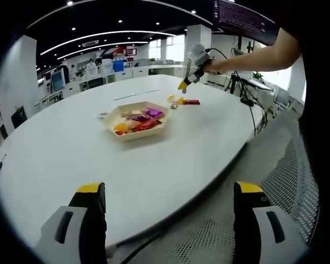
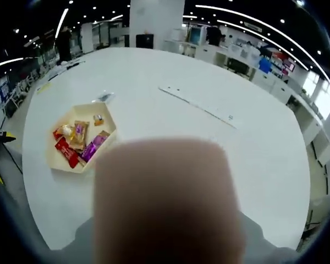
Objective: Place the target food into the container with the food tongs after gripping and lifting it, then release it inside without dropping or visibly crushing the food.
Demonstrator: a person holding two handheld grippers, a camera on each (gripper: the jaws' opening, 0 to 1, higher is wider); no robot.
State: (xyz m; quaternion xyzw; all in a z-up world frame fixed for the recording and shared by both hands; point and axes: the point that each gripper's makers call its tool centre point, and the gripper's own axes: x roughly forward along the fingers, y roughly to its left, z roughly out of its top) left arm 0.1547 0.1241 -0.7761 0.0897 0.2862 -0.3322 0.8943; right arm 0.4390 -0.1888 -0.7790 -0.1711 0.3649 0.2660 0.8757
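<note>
No words can be read. The tray (image 1: 136, 122) sits mid-bench (image 1: 55, 159). Left gripper (image 1: 170, 220) jaws wide open, empty; right gripper (image 1: 188, 77) jaws unclear.

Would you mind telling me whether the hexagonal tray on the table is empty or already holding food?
Holding food. The hexagonal tray on the white table contains several wrapped snacks, red, purple and yellow, in both gripper views.

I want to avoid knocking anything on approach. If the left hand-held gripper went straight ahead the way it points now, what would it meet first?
Probably the bare white table, then the hexagonal tray of wrapped snacks beyond. The left hand-held gripper has open jaws near the table's edge. Depth is unclear.
</note>
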